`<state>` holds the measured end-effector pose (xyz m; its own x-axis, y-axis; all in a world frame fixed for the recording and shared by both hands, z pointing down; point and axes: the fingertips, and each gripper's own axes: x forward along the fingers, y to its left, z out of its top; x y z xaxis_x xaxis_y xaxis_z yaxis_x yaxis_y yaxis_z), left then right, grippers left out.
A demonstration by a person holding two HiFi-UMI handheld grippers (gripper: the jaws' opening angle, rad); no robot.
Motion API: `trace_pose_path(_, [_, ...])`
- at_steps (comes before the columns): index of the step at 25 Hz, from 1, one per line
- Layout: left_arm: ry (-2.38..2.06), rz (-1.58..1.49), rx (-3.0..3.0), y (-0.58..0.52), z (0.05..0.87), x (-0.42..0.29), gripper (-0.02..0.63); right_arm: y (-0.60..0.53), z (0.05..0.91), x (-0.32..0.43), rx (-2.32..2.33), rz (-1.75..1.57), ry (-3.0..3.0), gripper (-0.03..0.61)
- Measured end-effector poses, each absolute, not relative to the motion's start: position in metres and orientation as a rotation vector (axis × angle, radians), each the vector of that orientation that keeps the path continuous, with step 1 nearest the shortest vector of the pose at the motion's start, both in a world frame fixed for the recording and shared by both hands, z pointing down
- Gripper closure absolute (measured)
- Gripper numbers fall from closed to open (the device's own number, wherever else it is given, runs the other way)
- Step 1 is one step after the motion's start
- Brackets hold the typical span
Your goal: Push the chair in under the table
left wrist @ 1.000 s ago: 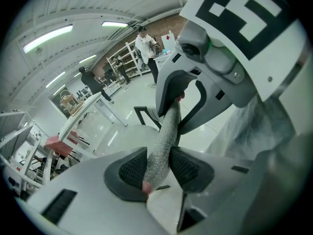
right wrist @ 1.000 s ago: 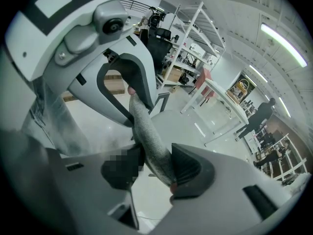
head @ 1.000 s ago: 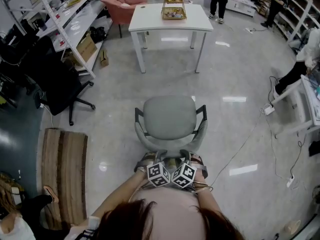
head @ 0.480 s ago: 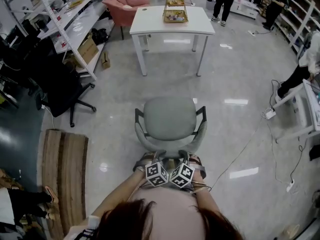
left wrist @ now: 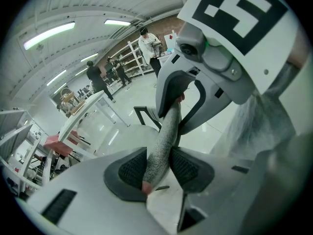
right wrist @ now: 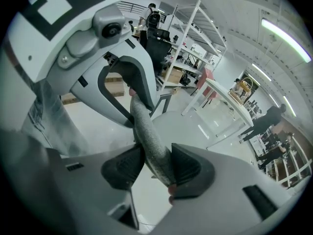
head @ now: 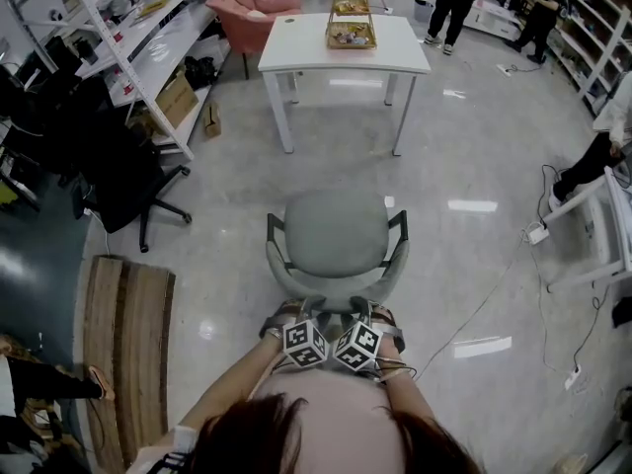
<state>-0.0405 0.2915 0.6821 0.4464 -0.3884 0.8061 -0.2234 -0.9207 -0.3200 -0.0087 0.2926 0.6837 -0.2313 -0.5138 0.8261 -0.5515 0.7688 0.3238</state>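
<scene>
A grey chair (head: 336, 230) with black armrests stands on the glossy floor, its seat facing the white table (head: 296, 52) farther ahead. Both grippers sit side by side on the top edge of the backrest, the left gripper (head: 301, 316) beside the right gripper (head: 368, 316). In the left gripper view the speckled grey backrest edge (left wrist: 166, 131) runs between the dark pads of the left gripper (left wrist: 159, 168), which presses on it. In the right gripper view the right gripper (right wrist: 154, 168) clamps the same edge (right wrist: 144, 126).
A wire basket (head: 351, 28) stands on the table. A black office chair (head: 118, 181), a shelving rack (head: 138, 38) and a cardboard box (head: 173, 97) line the left. A rug (head: 123, 344) lies near left. A cable (head: 484, 284) and another table (head: 602, 225) are at right.
The table has come nearer in the head view while the chair keeps its place before me: chair and both grippers have moved forward together. The grips look unchanged.
</scene>
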Motion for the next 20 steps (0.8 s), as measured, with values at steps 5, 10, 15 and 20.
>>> trace_pose_path(5, [0.551,-1.472,-2.517,0.273,0.683,-0.037,0.462,0.275,0.684,-0.005,0.808,0.028,-1.897,0.4])
trace_pose_path(10, [0.577,-1.462,-2.507,0.255,0.681,-0.032,0.459,0.257,0.682,-0.001,0.792,0.012,-1.909,0.4])
trace_pose_path(15, [0.591,-1.457,-2.509,0.24,0.683,-0.03,0.457,0.241,0.682,0.002,0.78,-0.002,-1.917,0.4])
trace_pose_path(20, [0.619,-1.456,-2.508,0.222,0.684,-0.024,0.457,0.224,0.684,0.007,0.765,-0.006,-1.927,0.4])
